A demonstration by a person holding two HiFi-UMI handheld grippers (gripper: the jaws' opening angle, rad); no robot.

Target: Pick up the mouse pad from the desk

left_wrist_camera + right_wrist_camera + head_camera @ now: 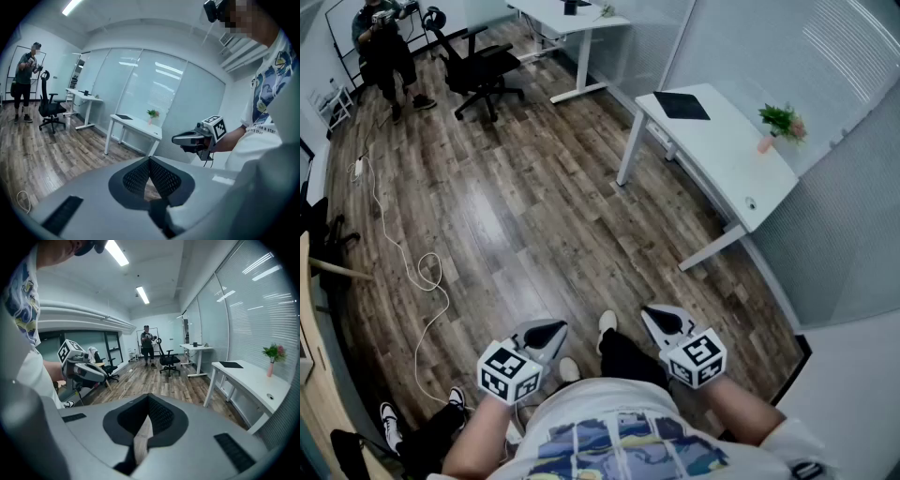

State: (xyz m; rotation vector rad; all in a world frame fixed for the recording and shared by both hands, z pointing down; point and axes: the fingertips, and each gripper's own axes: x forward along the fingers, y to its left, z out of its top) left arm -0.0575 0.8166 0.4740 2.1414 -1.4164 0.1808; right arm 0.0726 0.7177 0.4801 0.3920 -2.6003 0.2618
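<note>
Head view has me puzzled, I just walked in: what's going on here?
A person stands on the wood floor holding a left tool and a right tool low in front of the body, both shut and empty. The black mouse pad lies on the white desk ahead, well away from both tools. A second person stands in the far corner by an office chair.

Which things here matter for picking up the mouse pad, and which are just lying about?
For the job: mouse pad, desk, left tool, right tool.
Lying about: plant, chair, far desk.
</note>
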